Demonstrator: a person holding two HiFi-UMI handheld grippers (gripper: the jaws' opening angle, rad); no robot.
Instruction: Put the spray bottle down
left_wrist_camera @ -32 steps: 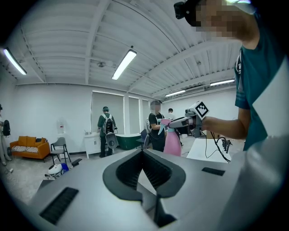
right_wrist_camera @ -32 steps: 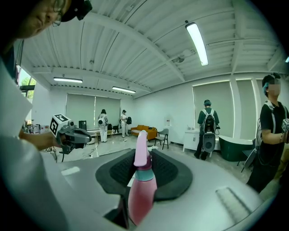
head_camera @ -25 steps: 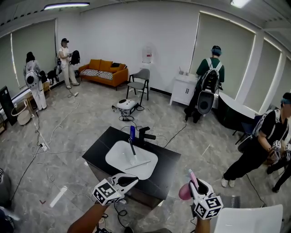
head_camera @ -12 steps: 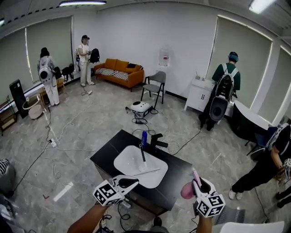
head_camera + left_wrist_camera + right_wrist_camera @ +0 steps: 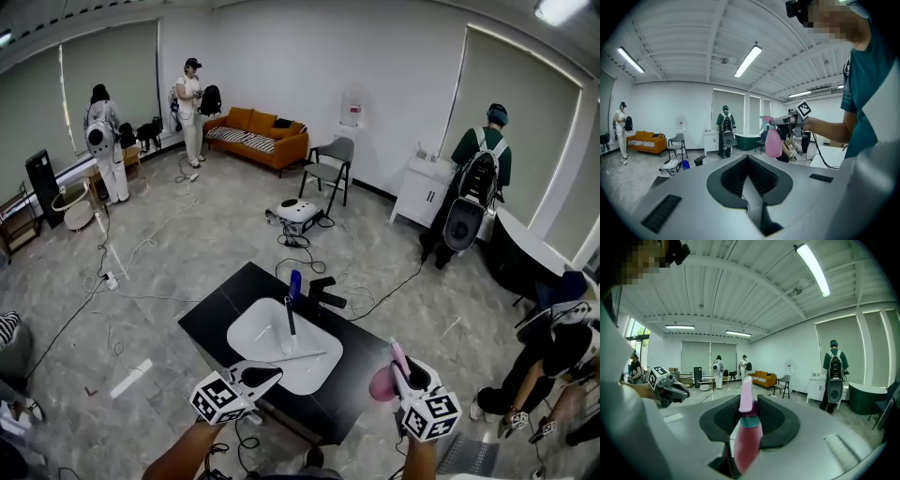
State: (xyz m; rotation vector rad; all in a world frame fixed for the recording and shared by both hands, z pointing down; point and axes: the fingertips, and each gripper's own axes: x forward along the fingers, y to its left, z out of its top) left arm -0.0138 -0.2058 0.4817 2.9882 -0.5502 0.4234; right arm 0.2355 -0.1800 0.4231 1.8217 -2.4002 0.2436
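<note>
Grey marbled floor (image 5: 187, 244) fills most of the head view, strewn with cables; at the centre of the frame stands a black counter (image 5: 211, 323) with a white basin (image 5: 253, 337) sunk into it; a black faucet (image 5: 323, 291) and a small blue bottle (image 5: 295, 284) stand at the basin's far edge, and a thin dark-handled tool (image 5: 291, 319) leans up out of the bowl; along the far wall you have an orange sofa (image 5: 262, 134), a grey chair (image 5: 333, 159) and a white cabinet (image 5: 424, 187), with a person wearing a backpack (image 5: 478, 178) beside the cabinet and two more people (image 5: 192, 94) at the upper left. Your left gripper (image 5: 267, 373) sits at the lower left of the frame, pointing toward the counter's near edge; its own view shows the two jaws brought together with nothing between them. Your right gripper (image 5: 405, 375) is at the lower right, and its jaws are closed on the spray bottle (image 5: 382, 384); the right gripper view shows the pads pressed on either side of the bottle's upper part, the pale pink head pointing away from the camera, a teal collar below it and the darker pink body nearest the lens; the bottle is held aloft, just beside the counter's near right corner and well apart from the basin.
</note>
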